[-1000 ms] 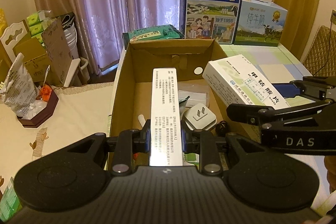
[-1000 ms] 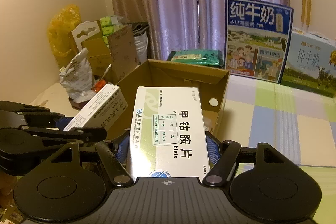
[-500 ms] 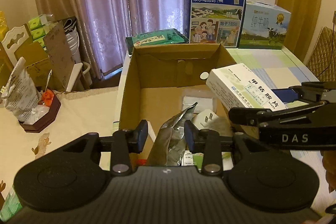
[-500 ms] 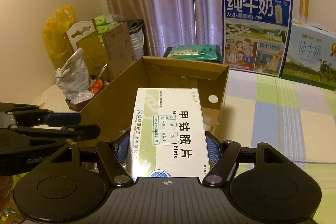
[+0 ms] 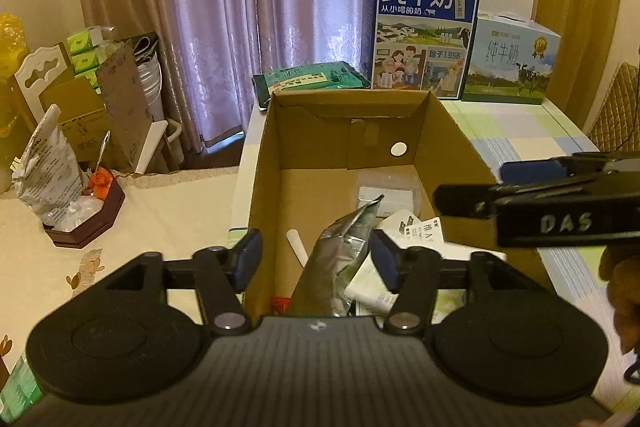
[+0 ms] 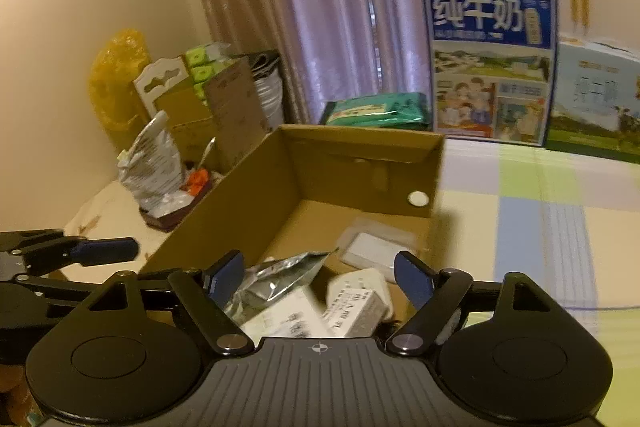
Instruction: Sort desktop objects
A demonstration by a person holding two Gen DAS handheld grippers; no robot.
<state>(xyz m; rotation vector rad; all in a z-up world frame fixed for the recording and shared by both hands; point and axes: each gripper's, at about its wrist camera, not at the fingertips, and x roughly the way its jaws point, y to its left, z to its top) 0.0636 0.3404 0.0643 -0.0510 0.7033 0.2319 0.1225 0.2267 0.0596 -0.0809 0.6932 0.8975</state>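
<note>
An open cardboard box (image 5: 304, 131) lies below both grippers. It holds a silver foil pouch (image 5: 340, 247), white medicine boxes (image 6: 356, 311), a white plug and a bagged white item (image 5: 386, 193). My left gripper (image 5: 318, 259) hangs open over the box's near end with nothing between its fingers. My right gripper (image 6: 318, 277) is also open above the pouch (image 6: 276, 287) and the white boxes. In the left wrist view the right gripper (image 5: 470, 182) reaches in over the box's right wall. In the right wrist view the left gripper (image 6: 120, 263) shows at the left.
A blue milk carton (image 5: 420, 31), a pale milk case (image 5: 512, 59) and a green packet (image 5: 312, 79) stand behind the box. A brown tray (image 5: 84, 227) with a bag sits to the left. Checked tablecloth (image 6: 540, 219) spreads to the right. A hand (image 5: 624, 287) shows at the right edge.
The left gripper let go of the long white box and opened wider. The right gripper opened and released the green-and-white medicine box. Both boxes now lie in the cardboard box.
</note>
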